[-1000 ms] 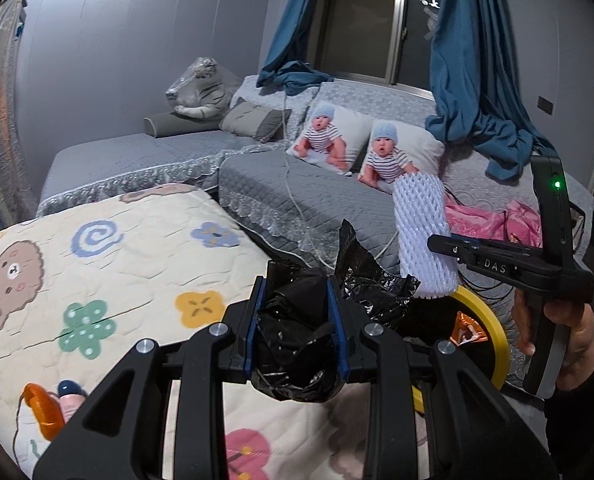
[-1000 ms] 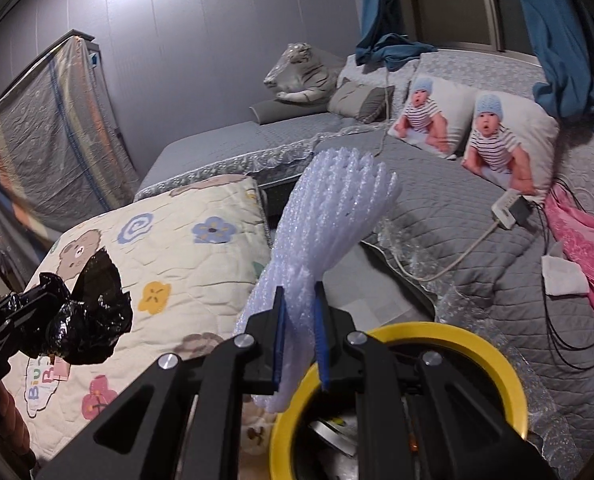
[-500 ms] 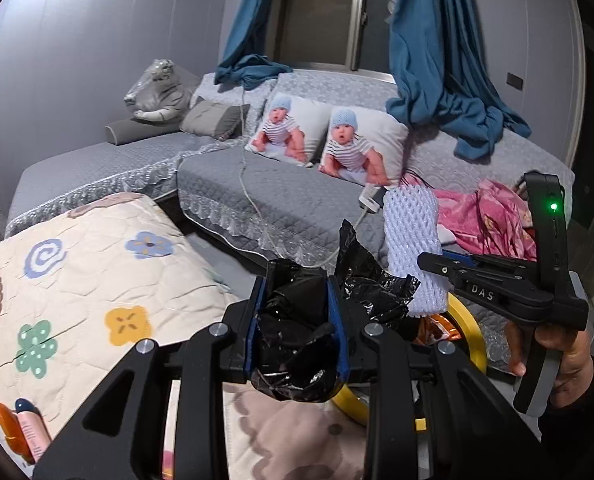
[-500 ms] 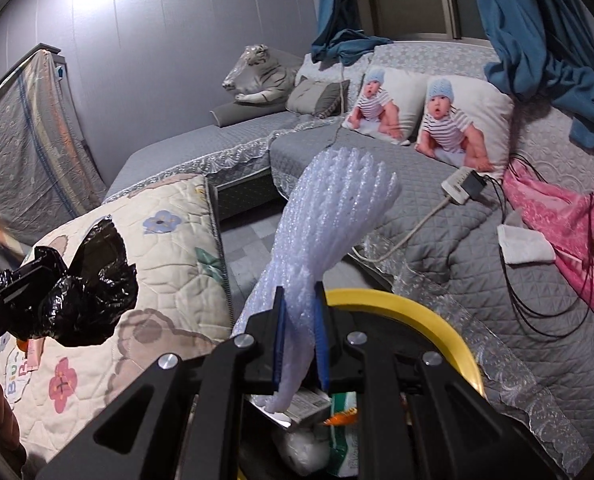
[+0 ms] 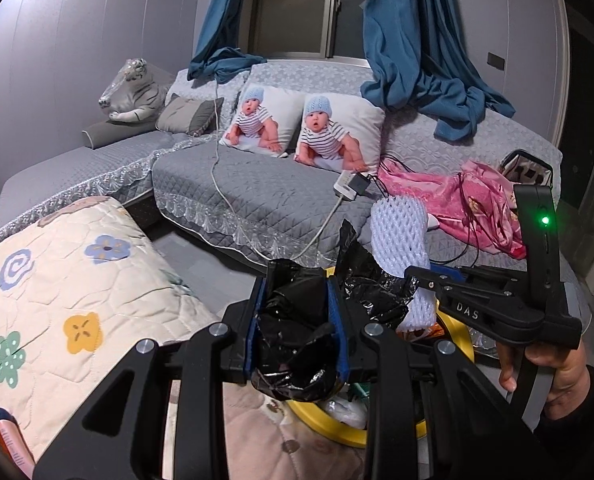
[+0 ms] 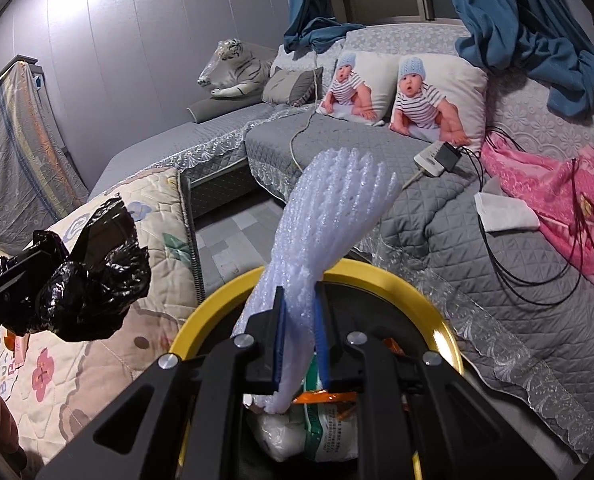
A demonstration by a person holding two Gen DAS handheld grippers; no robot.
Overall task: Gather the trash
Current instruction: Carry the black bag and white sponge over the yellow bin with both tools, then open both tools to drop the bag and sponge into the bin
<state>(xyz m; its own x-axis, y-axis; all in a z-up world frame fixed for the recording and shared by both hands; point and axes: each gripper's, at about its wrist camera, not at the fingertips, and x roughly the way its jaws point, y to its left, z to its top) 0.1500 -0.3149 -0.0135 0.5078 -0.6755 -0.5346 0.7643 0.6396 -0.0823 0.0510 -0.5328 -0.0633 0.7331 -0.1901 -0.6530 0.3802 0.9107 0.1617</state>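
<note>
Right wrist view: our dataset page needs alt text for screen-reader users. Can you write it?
The right gripper pinches a white foam net sleeve over a yellow-rimmed trash bin. At left, the left gripper holds a crumpled black plastic bag.

I read "DAS" in pale letters on my black right gripper [image 5: 421, 280]; the white packet's [image 6: 329, 428] print is illegible.

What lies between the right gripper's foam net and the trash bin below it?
Nothing. In the right wrist view the foam net, clamped in the right gripper, hangs directly over the yellow-rimmed bin, its lower end touching the trash inside.
</note>
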